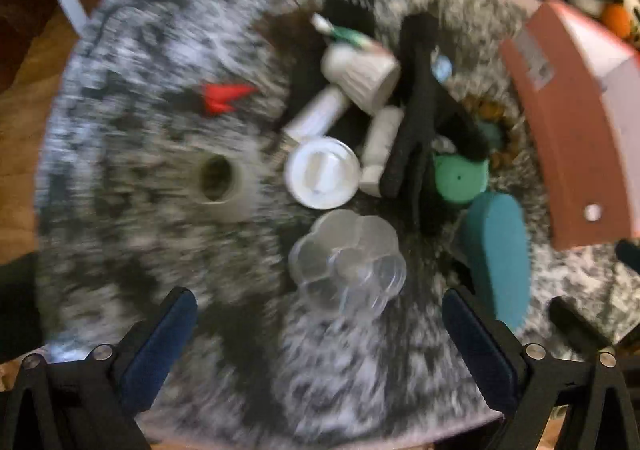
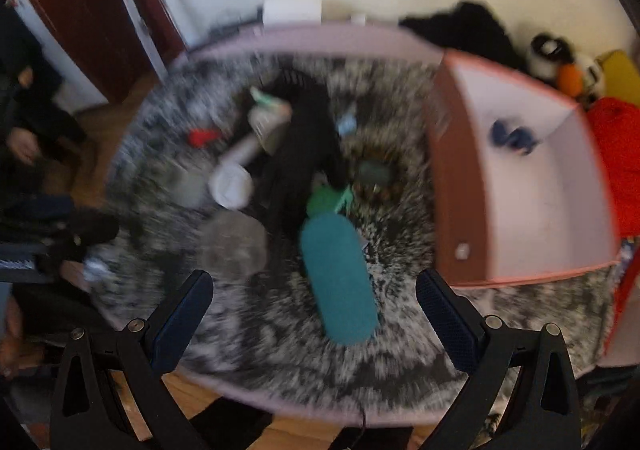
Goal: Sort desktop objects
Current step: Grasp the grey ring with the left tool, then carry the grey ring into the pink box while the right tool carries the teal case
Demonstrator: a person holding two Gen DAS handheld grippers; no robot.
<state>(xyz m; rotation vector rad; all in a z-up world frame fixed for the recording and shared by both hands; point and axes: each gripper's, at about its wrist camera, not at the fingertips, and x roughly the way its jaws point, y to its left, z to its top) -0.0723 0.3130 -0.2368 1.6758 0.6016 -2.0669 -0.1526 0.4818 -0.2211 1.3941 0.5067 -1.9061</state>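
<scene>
We are holding the left gripper (image 1: 320,314) and right gripper (image 2: 314,290), both wide and empty, over the clear flower-shaped plastic dish (image 1: 348,262) beside the teal oblong case (image 1: 498,258).

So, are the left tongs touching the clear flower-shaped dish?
Apart. The left wrist view shows the left tongs open, with speckled table between both pads and the clear flower-shaped dish.

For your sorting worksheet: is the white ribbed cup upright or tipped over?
Tipped over. The white ribbed cup lies on its side in the pile, its open mouth facing sideways.
</scene>
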